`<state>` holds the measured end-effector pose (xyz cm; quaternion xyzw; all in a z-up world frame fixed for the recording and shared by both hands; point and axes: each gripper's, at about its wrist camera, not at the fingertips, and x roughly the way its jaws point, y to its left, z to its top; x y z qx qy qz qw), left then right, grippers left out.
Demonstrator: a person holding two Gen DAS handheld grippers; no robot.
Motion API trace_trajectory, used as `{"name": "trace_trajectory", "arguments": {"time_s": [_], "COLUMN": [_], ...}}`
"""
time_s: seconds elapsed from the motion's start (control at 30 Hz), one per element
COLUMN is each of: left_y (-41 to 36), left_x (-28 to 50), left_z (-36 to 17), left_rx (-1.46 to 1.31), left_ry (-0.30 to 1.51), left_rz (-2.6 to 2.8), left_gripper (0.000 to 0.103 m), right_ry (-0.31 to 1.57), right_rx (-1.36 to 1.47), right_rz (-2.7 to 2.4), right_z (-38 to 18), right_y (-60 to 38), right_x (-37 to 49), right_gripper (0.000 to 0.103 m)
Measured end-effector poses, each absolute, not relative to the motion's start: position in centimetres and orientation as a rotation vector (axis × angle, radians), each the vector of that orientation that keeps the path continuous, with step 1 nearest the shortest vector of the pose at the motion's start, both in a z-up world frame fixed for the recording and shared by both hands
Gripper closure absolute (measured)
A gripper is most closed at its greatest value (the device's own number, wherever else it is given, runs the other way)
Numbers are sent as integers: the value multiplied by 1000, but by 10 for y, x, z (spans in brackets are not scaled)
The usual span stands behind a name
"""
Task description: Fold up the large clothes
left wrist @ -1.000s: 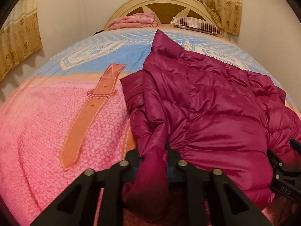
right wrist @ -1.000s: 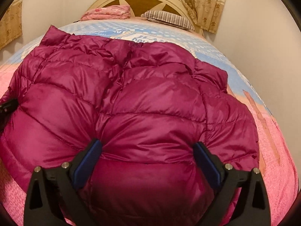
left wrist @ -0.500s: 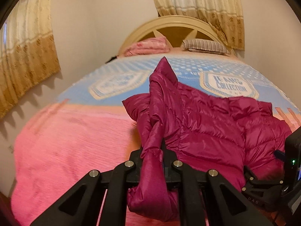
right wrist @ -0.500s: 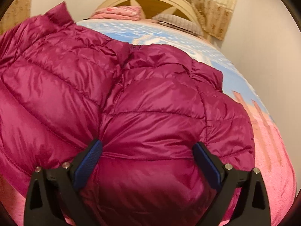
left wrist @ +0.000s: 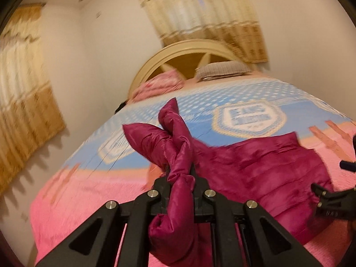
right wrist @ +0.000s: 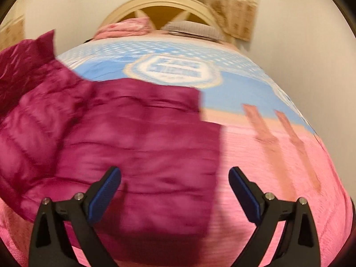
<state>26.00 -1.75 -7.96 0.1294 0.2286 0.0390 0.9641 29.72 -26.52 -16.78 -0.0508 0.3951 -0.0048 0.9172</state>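
A magenta puffer jacket [left wrist: 255, 169] lies on the bed. My left gripper [left wrist: 181, 178] is shut on a bunched edge of the jacket and holds it up above the bedspread, so the fabric rises to a twisted peak. In the right wrist view the jacket [right wrist: 133, 138] fills the left and middle, blurred. My right gripper [right wrist: 174, 184] is open and empty, with its blue pads [right wrist: 104, 195] just above the jacket's near edge. The right gripper also shows at the right edge of the left wrist view [left wrist: 333, 200].
The bed has a pink and blue bedspread [left wrist: 244, 115] with a crest print. A pink folded blanket [left wrist: 160, 84] and a striped pillow [left wrist: 222, 69] lie against the cream headboard [right wrist: 160, 2]. Walls and curtains [left wrist: 26, 102] stand close on both sides.
My left gripper has lifted its jacket edge higher and tilted up. My right gripper has drawn back, so the jacket no longer sits between its open jaws. More bedspread shows to the right.
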Motion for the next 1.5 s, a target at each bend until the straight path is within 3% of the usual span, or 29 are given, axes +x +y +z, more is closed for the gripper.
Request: {"name": "trace_trajectory", "arguments": {"time_s": [0.23,0.47,0.8,0.9,1.03,1.27,1.5], "left_y": [-112,-209,-241,-245,-242,-217,-155], "left_x": [262,262,258,251,233,227,278], "left_z": [-84,-140,-184,-173,-139,-79,-77], "left_rx": [448,648,737,720,595,435,338], "left_ry": [397,426,469,468,430,355,437], "left_rz": [-53,-207,-222,-247,-304,-285,-121], "left_gripper": [93,93,88,70,24,20,20], "right_ry": [843,852,864,875,868,868,873], "right_rx": [-48,9,53,69,64,57,51], "right_rz": [-198,-291,-285,-282,-284,-290,-269], "right_z": [-176,-185,-201,-208,-207,-209,-208], "right_y": [-366,-418,-437,-440,-439,-438,-427], "right_x": [287,275,264,264,265,267,275], "right_gripper": [4,4,4,4,4,4,4]}}
